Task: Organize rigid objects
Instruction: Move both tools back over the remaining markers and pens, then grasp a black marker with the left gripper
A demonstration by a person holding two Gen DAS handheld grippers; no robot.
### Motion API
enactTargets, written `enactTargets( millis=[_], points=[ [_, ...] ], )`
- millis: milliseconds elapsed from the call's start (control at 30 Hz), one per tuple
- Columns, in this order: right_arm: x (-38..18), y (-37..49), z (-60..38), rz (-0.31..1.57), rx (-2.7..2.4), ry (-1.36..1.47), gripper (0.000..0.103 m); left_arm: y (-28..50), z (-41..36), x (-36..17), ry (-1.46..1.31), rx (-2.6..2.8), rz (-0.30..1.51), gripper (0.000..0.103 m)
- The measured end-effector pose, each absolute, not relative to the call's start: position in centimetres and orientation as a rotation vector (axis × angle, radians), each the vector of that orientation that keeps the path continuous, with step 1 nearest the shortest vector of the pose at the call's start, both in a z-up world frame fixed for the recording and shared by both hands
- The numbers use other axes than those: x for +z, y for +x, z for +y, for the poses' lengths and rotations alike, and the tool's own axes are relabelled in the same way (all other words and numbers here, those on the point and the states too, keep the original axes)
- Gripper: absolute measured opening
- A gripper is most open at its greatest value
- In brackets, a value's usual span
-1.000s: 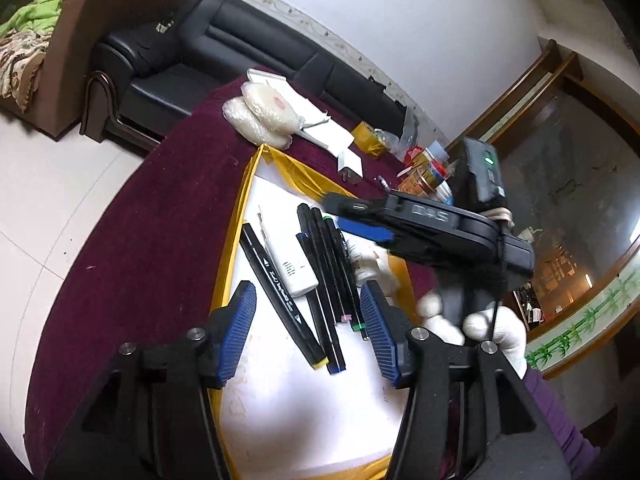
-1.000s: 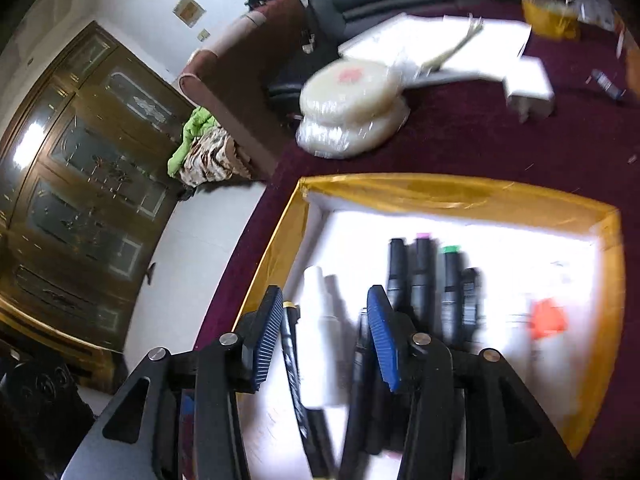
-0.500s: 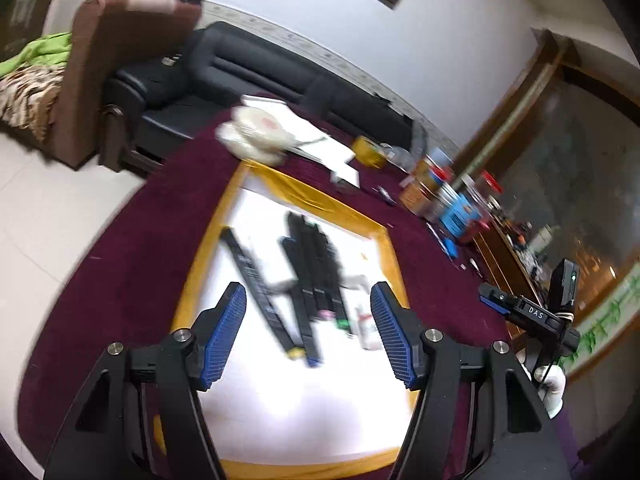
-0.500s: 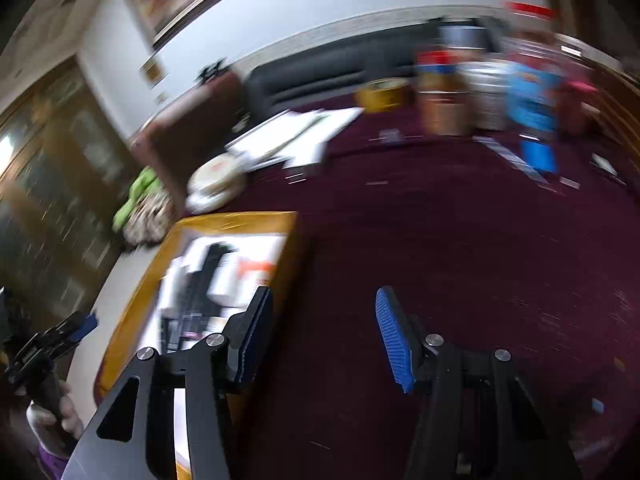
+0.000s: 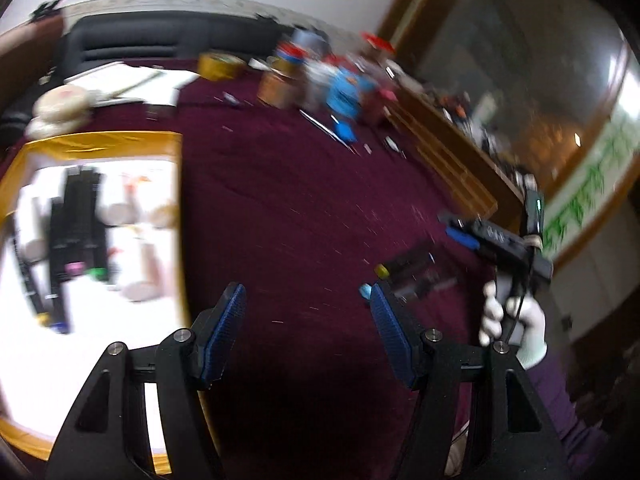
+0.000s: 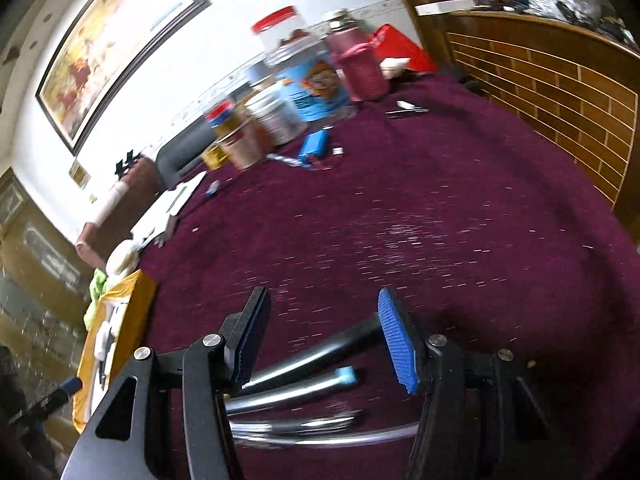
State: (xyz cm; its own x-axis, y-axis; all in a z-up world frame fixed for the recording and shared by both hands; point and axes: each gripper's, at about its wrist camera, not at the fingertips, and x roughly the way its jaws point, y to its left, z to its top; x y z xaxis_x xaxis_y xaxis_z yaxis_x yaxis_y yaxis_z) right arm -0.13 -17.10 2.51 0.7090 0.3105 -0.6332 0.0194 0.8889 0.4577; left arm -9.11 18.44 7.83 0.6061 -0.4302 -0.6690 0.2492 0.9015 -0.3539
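Note:
A gold-rimmed white tray point(image 5: 100, 140) at the left holds several black markers point(image 5: 76, 220) and small white bottles. My left gripper point(image 5: 304, 300) is open and empty above the maroon tablecloth, right of the tray. Loose markers point(image 5: 412, 268) lie on the cloth at the right, blurred, beside the right gripper's body point(image 5: 496, 240). In the right wrist view my right gripper point(image 6: 320, 320) is open, hovering over these loose markers point(image 6: 304, 372), which lie between and below its fingers. The tray point(image 6: 116, 312) shows at the far left there.
Jars, tins and a blue box point(image 6: 304, 84) crowd the far side of the table point(image 6: 440, 216). Papers and a white wrapped bundle point(image 5: 60, 104) lie beyond the tray. A wooden cabinet point(image 6: 560, 92) stands at the right, a black sofa point(image 5: 160, 40) behind.
Both grippers have swung right, away from the tray. The right gripper has moved over the loose markers on the cloth. Both stay open and empty.

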Motion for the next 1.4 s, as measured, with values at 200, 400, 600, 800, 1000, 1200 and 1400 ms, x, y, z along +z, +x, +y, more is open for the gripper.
enactTargets(
  millis=[200, 400, 600, 800, 1000, 1200, 1400],
  points=[
    [-0.1, -0.3, -20.6, 0.753, 0.162, 0.527, 0.051, -7.3, 10.3, 5.9, -0.068, -0.445, 0.921, 0.063],
    [-1.6, 0.0, -22.4, 0.790, 0.261, 0.685, 0.054, -4.4, 3.1, 4.0, 0.102, -0.506, 0.962, 0.063],
    [-1.8, -0.2, -22.4, 0.790, 0.299, 0.707, 0.060, -0.9, -2.0, 1.9, 0.212, -0.552, 0.999, 0.063],
    [-2.1, -0.2, -22.8, 0.786, 0.304, 0.735, 0.060, 0.2, -1.5, 1.5, 0.218, -0.480, 0.986, 0.027],
    [-2.2, -0.2, -22.8, 0.786, 0.301, 0.737, 0.060, -1.1, 4.7, 1.3, 0.047, -0.371, 1.023, 0.027],
    [-2.1, -0.1, -22.7, 0.785, 0.297, 0.729, 0.061, -3.1, 7.8, 2.1, -0.132, -0.435, 1.006, 0.028],
    [-2.1, -0.1, -22.6, 0.785, 0.291, 0.721, 0.061, -2.2, 7.4, 2.2, -0.037, -0.373, 0.979, 0.028]
  ],
)
